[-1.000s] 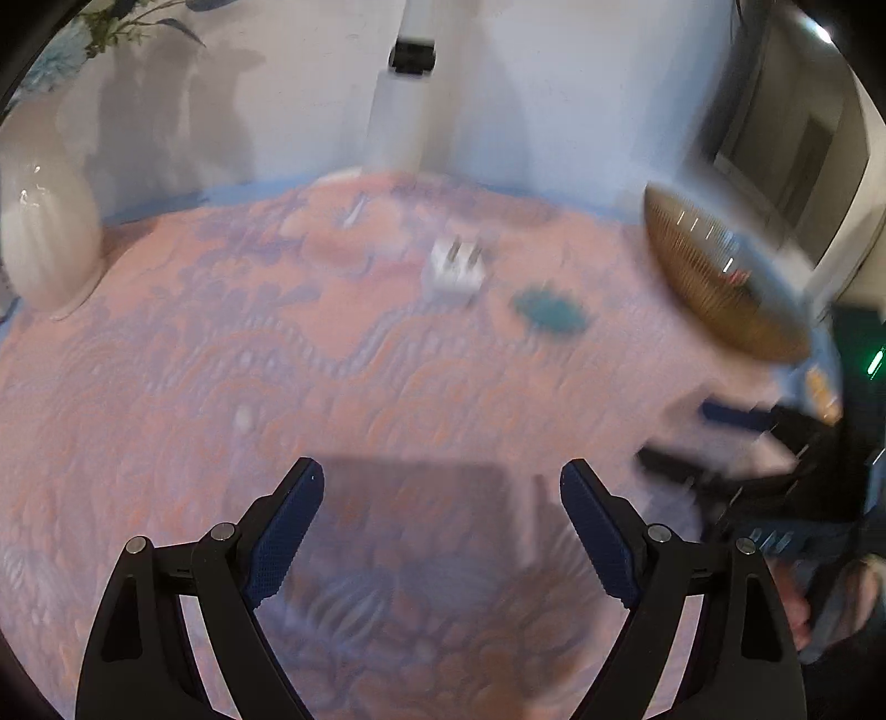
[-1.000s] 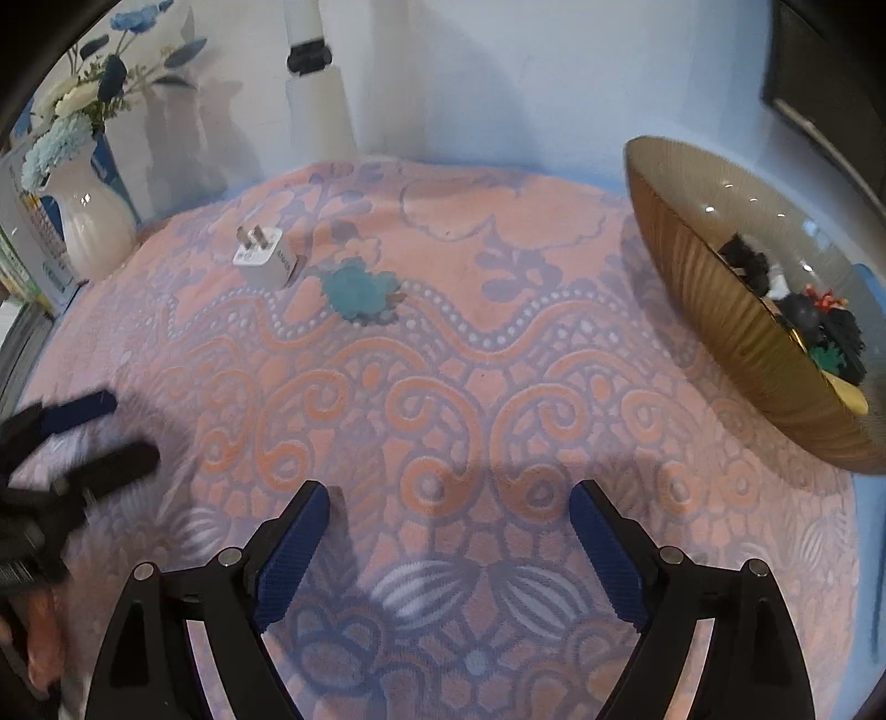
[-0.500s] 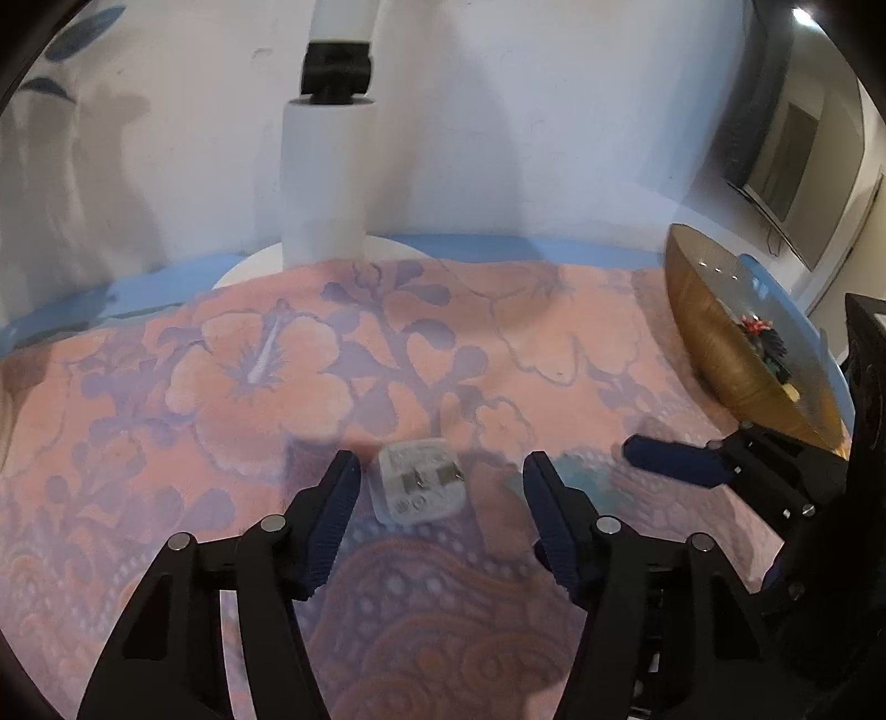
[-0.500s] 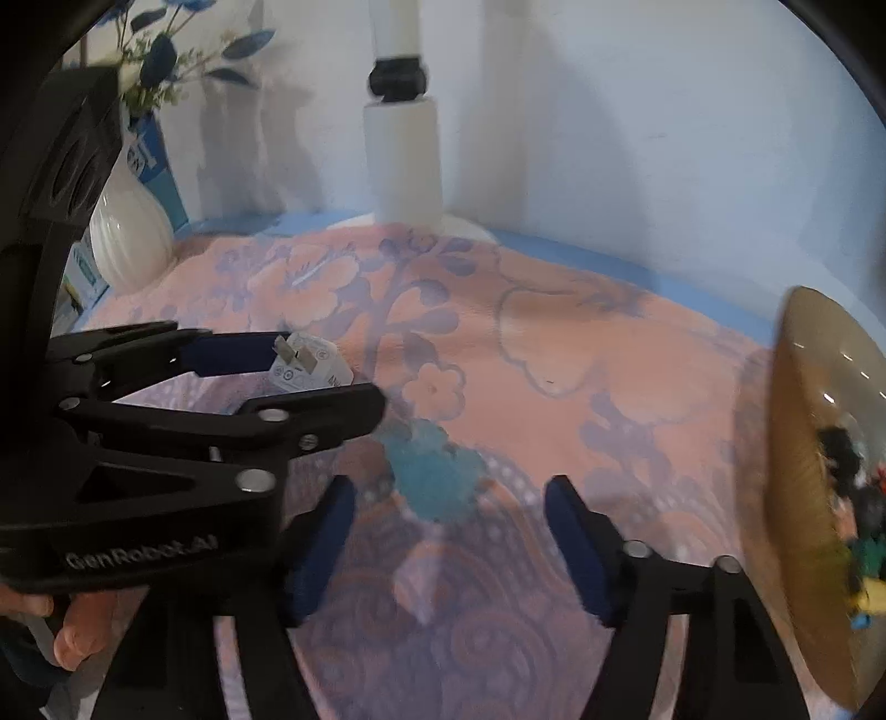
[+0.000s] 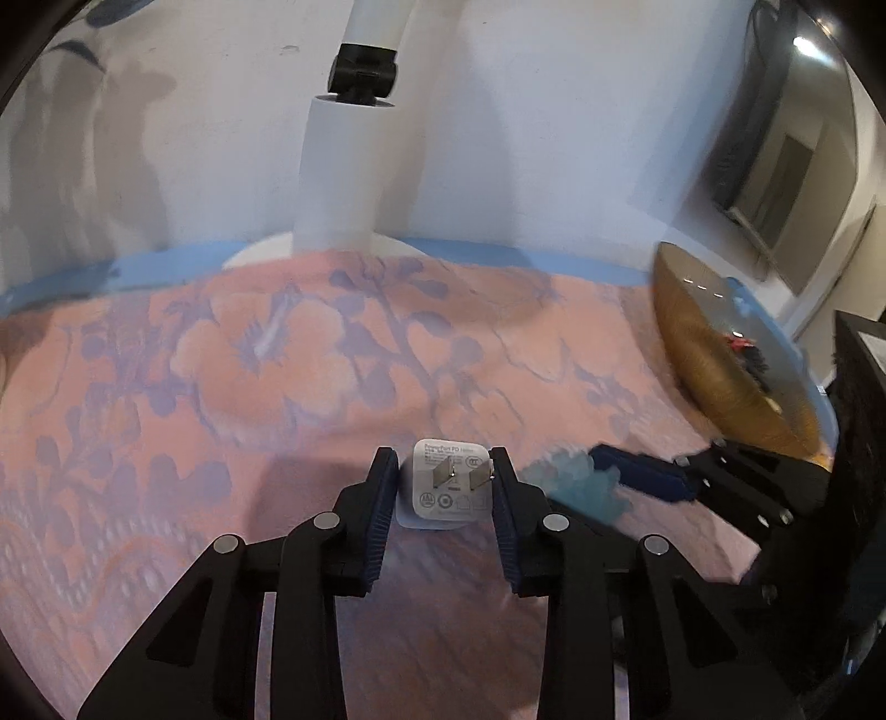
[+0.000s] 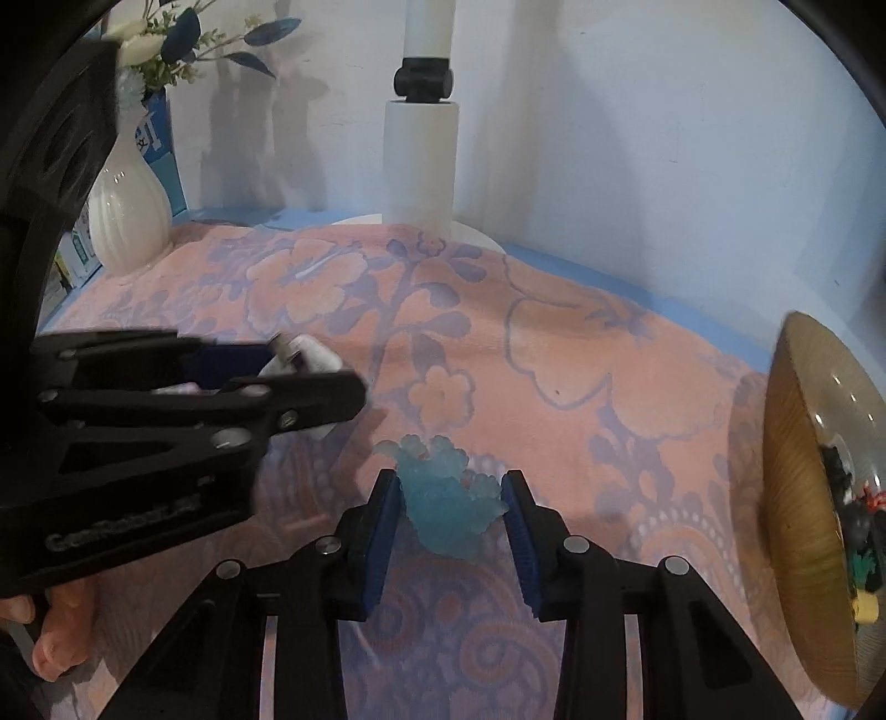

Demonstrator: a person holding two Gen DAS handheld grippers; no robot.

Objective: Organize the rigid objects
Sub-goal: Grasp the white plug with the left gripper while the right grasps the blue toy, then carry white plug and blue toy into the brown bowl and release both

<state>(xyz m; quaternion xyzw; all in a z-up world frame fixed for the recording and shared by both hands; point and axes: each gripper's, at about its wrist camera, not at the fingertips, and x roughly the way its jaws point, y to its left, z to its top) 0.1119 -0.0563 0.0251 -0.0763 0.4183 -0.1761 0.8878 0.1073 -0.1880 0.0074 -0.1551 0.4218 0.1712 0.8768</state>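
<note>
Fingers [image 5: 501,482] closed in, flanking charger [image 5: 447,487].

White ribbed vase [image 6: 130,213] with blue and white flowers [image 6: 166,39] at upper left, white post [image 6: 422,160] with black clamp at top centre, pink and lavender floral cloth [image 6: 554,354] across the tabletop, pale wall [image 6: 637,122] behind

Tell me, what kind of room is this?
Probably a home room: a patterned cloth covers the table, a white vase of flowers stands at the wall, and a golden bowl holds trinkets.
</note>
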